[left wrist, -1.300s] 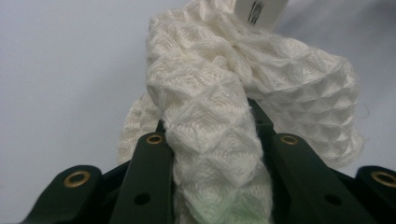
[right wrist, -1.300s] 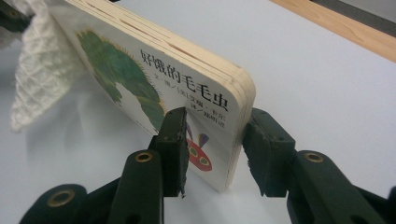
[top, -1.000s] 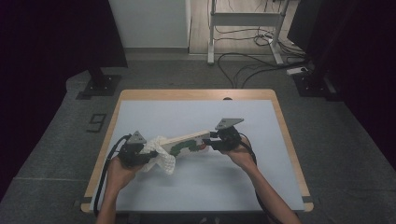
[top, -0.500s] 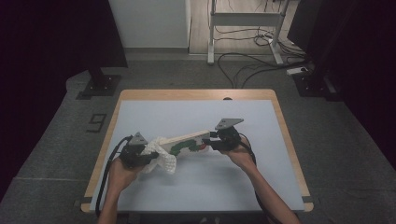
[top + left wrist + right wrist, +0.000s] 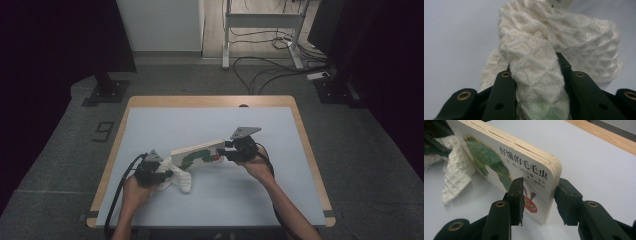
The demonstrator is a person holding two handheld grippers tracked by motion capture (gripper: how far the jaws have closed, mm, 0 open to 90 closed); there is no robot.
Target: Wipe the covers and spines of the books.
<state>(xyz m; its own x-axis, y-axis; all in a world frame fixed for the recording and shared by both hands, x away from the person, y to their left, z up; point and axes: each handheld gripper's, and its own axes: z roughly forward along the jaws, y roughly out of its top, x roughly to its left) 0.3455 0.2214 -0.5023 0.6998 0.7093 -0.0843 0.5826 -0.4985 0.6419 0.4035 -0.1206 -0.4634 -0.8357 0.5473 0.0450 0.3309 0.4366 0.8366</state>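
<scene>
While right hand-held gripper (image 5: 537, 202) clamps board book (image 5: 506, 162) | left hand-held gripper (image 5: 536, 82) pinches white cloth (image 5: 554, 50) | step: wiping book, judged | next: draw cloth along cover.

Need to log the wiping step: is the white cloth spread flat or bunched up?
Bunched up: the white waffle-knit cloth sits in thick folds, pinched in the left gripper beside the caterpillar board book.

The tongs (image 5: 536, 82) rise from six o'clock, their two black jaws pinched tight on a bunched fold of white cloth (image 5: 541, 50) with a honeycomb weave. From the jaws the cloth climbs toward twelve o'clock and bulges out toward three o'clock. Pale counter (image 5: 454, 37) lies behind it, from nine to eleven o'clock.
</scene>
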